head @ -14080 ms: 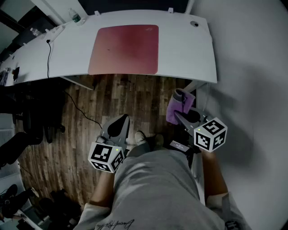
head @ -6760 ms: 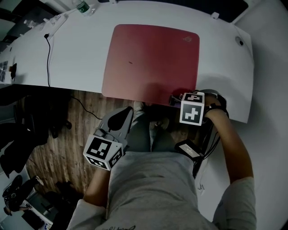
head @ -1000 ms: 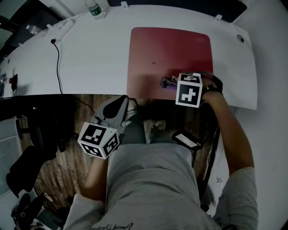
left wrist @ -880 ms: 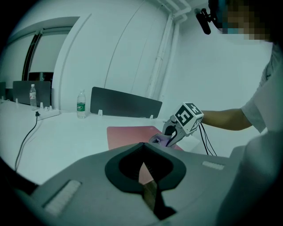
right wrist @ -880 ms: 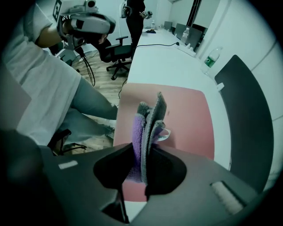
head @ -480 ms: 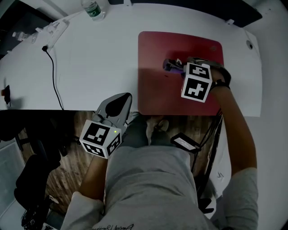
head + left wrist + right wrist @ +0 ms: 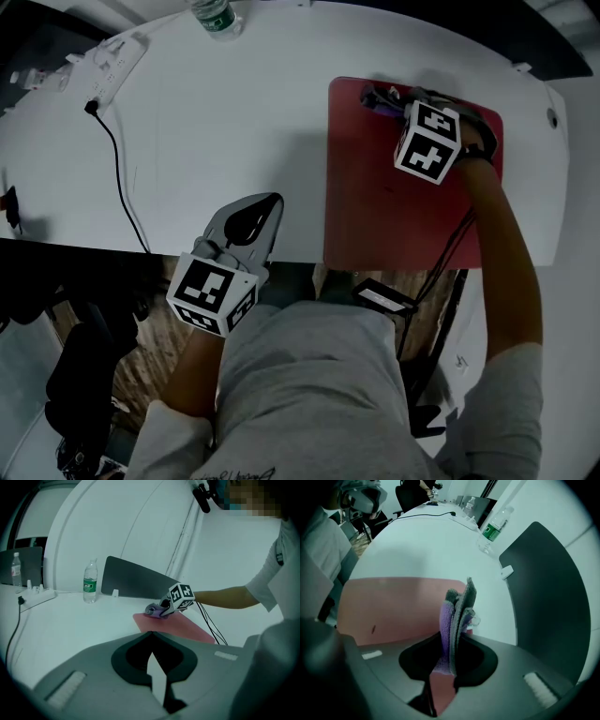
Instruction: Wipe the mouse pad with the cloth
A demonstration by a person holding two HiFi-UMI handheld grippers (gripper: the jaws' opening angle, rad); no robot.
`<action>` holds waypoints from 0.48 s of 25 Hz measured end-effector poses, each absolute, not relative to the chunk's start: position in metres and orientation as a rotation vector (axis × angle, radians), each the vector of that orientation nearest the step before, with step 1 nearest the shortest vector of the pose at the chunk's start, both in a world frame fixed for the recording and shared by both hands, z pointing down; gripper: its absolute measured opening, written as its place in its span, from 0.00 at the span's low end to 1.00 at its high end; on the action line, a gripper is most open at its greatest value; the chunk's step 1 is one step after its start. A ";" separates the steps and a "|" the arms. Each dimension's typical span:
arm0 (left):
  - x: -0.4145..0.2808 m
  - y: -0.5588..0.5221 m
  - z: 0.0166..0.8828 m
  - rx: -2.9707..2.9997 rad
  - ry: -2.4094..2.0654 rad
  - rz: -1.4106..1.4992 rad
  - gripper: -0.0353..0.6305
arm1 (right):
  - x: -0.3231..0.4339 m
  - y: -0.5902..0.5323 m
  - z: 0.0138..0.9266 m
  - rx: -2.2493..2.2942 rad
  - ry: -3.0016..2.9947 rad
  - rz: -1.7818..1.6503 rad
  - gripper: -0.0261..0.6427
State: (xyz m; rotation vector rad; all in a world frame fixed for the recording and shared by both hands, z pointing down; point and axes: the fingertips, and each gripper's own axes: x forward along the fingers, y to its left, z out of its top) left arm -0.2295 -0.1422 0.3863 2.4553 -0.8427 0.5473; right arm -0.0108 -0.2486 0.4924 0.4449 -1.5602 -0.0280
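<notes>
Mouse pad (image 7: 394, 197): red, laid flat on the right part of the white desk (image 7: 216, 122), its near edge at the desk's front edge. A small dark speck (image 7: 392, 187) is noted near its middle.

Cloth (image 7: 384, 97): purple and grey, folded, found at the pad's far left corner and pressed down onto the surface there. It is pinched in the right gripper (image 7: 389, 98), whose jaws are closed tight on the fold, the free end standing out ahead of the tips.

Left gripper (image 7: 267, 199): held low over the desk's front edge, well apart from the pad. Its jaws are brought together and nothing is gripped between them.

Progress, as judged: wiping is under way, with the far corner being worked. How much of the pad has been covered cannot be read from the surface. The speck suggests the middle is yet to be cleaned, and the near half lies bare.

Beyond: a water bottle (image 7: 216, 14), a power strip (image 7: 103, 61) and its cable (image 7: 117, 159) are set on the desk's far left.
</notes>
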 end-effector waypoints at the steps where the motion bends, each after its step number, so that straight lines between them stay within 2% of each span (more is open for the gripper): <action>1: -0.233 -0.145 0.389 2.454 -0.840 0.561 0.08 | -0.012 -0.258 0.496 0.454 -1.556 -0.034 0.18; 12: -0.265 -0.172 0.415 2.393 -0.841 0.590 0.08 | -0.024 -0.281 0.516 0.324 -1.523 -0.074 0.18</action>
